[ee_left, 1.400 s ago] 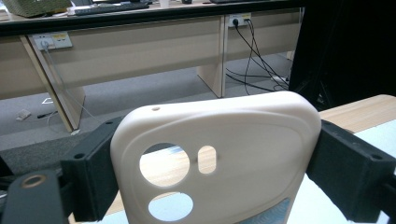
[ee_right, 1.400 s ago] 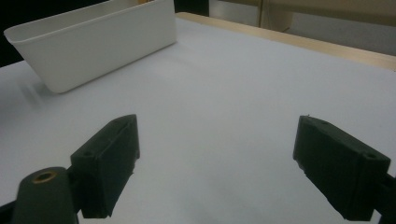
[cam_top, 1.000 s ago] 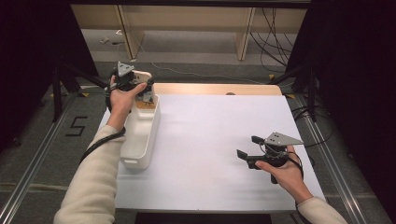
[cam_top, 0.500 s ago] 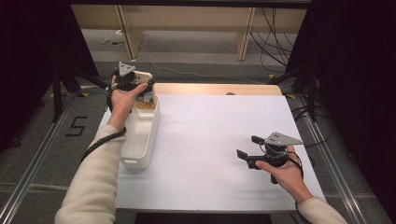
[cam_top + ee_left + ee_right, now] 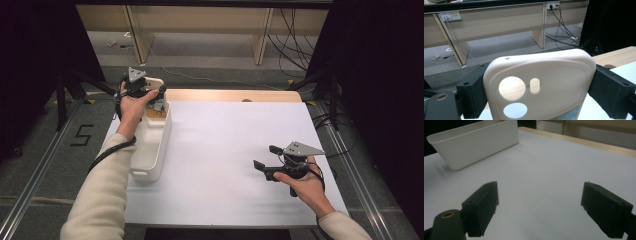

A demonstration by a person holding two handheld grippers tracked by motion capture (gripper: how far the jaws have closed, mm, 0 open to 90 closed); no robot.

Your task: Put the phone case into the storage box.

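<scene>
Left gripper (image 5: 152,90): raised above the far end of the white bin (image 5: 150,145); its two black jaws stand wide and press on both long edges of the phone case (image 5: 539,85).
Phone case: cream, with round and oval camera cut-outs; held flat between the left gripper's jaws, over the bin's far end, clear of its rim.
White bin: long plastic tub on the left part of the white table top (image 5: 225,150), lengthwise away from the person.
Right gripper (image 5: 267,160): well to the right of the bin, low over the bare table top; jaws spread wide with nothing between them, pointing toward the bin.
Wooden strip (image 5: 230,95): bare edge beyond the bin's far end.
</scene>
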